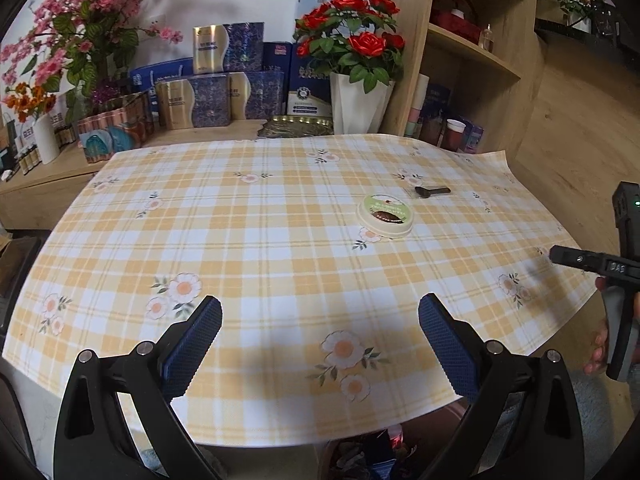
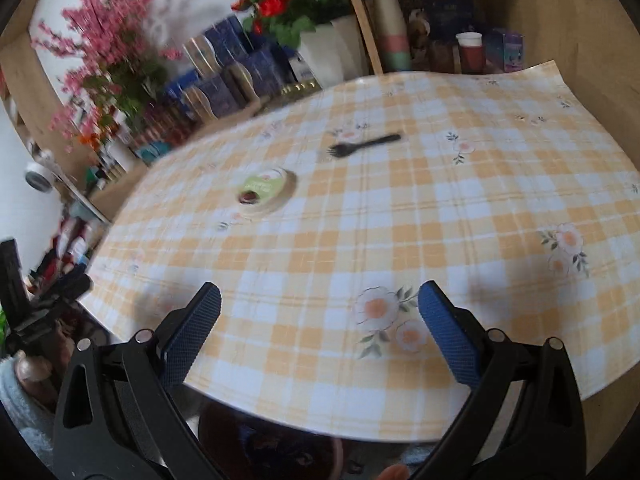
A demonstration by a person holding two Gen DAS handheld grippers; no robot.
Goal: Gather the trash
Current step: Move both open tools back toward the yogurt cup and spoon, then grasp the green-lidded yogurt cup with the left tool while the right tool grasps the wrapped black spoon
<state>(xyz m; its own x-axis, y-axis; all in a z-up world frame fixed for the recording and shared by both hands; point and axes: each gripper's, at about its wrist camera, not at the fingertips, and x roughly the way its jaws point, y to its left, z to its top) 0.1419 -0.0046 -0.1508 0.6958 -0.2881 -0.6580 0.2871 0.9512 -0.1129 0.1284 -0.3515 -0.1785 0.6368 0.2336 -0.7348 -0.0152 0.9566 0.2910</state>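
Yellow checked tablecloth, round lid lying flat near its middle, black fork just beside it, left gripper and right gripper both spread wide, holding nothing, above the near edge.

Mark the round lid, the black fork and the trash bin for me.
round lid (image 1: 385,216), left wrist view, on its printed top.
black fork (image 2: 366,145), right wrist view, mid-handle.
trash bin (image 1: 368,460), left wrist view, on contents below the table edge.
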